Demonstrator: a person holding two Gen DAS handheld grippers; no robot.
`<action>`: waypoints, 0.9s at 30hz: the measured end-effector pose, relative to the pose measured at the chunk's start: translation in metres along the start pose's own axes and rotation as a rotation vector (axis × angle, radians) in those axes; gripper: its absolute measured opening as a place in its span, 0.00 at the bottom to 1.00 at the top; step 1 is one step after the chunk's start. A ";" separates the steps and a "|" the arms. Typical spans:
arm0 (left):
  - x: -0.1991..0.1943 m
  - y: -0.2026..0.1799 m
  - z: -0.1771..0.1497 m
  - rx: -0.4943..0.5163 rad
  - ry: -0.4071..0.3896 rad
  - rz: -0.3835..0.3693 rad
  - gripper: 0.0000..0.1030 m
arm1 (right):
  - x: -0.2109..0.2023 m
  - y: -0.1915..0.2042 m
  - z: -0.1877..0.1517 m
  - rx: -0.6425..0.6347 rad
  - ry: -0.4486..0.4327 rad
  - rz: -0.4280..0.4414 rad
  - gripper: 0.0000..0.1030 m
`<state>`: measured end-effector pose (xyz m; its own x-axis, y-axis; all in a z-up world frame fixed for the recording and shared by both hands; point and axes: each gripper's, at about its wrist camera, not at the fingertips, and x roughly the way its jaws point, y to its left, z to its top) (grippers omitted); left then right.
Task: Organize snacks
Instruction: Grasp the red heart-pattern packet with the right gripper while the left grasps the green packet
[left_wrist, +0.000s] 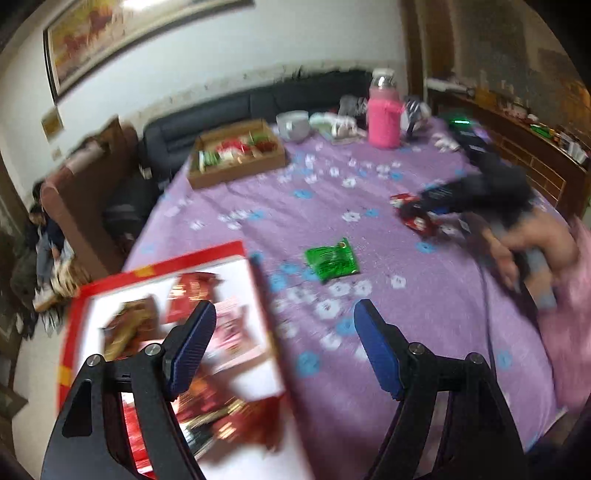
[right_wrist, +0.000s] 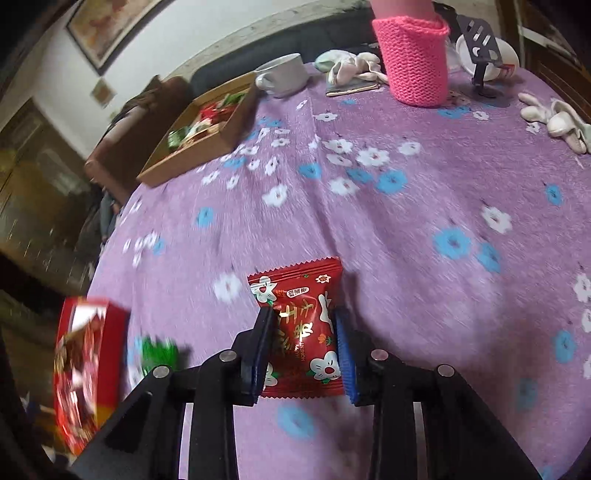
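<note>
Red flower-printed snack packet upright, pinched; green packet flat on cloth.

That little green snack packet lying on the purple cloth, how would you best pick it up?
The flat green foil snack packet lies loose on the flowered purple tablecloth. I'd bring the open left gripper down from above, jaws across its narrower width, pinching its puffier middle.

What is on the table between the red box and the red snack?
A green snack packet lies between the red box and the red snack packet, clearest in the left wrist view.

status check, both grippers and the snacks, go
Right gripper shut on red packet. Left gripper open, empty. Green packet loose on cloth. Nothing in the way.
</note>
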<state>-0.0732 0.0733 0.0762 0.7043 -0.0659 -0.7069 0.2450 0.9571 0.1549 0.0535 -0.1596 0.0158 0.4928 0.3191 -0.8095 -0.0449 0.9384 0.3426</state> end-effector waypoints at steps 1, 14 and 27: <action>0.013 -0.004 0.006 -0.020 0.039 -0.010 0.75 | -0.001 -0.005 -0.003 -0.004 -0.008 0.014 0.33; 0.116 -0.038 0.041 -0.098 0.229 0.057 0.75 | -0.004 -0.018 -0.003 -0.023 -0.030 0.107 0.34; 0.119 -0.062 0.038 -0.037 0.157 0.014 0.32 | -0.005 -0.021 -0.003 0.011 -0.020 0.116 0.33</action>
<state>0.0207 -0.0043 0.0090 0.5939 -0.0099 -0.8045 0.2092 0.9674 0.1425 0.0497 -0.1808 0.0112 0.5020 0.4224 -0.7547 -0.0928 0.8939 0.4386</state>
